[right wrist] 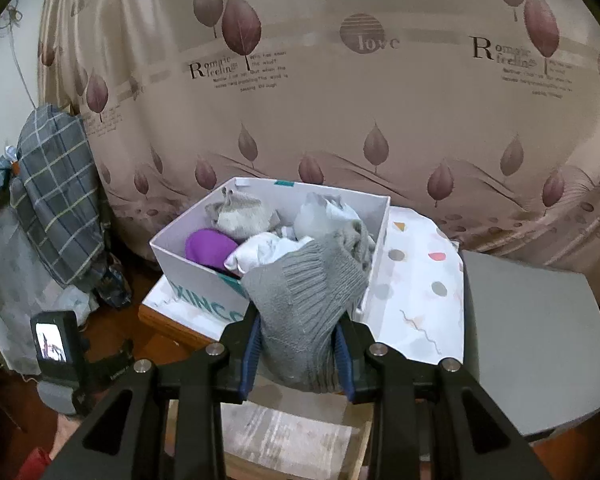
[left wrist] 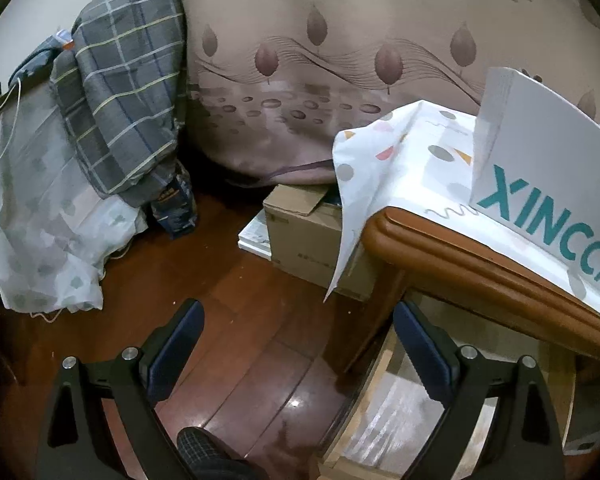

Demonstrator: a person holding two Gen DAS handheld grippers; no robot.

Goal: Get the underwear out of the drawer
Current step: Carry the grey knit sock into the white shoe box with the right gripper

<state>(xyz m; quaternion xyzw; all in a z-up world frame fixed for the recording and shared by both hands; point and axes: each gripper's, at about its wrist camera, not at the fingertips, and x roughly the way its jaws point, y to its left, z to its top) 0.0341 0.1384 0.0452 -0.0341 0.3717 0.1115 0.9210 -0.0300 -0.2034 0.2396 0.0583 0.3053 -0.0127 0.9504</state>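
Right hand-held gripper (right wrist: 296,354) first: its blue pads are pressed in on a grey knitted garment (right wrist: 312,300), which bulges up between them and drapes over the near corner of the white box (right wrist: 204,280). That garment looks like the piece being taken out, though whether it is underwear or a thick sock I can't say for sure. Its far end lies inside the box, touching the white cloth bundle (right wrist: 268,252).

Further in, the box holds a purple item (right wrist: 210,246) on the left, a pale grey bundle (right wrist: 240,214) at the far side and another light one (right wrist: 324,216) to the right. The box sits on a patterned cloth (right wrist: 416,280) over the wooden table (right wrist: 172,326), and an open drawer (right wrist: 284,436) shows just below the gripper, lined and apparently empty here.

Over to the left hand-held gripper (left wrist: 296,344): jaws wide apart, holding nothing, hovering over the dark wooden floor (left wrist: 228,320) beside the table's near left corner (left wrist: 420,248).

Now the risks, as I judge them. The knit's far end is tangled among the other pieces, so a quick pull could drag the white bundle out over the rim. The box is light card, and a snag on its corner could tip or slide it off the cloth. The grip is on a thick fold, so it may slip.
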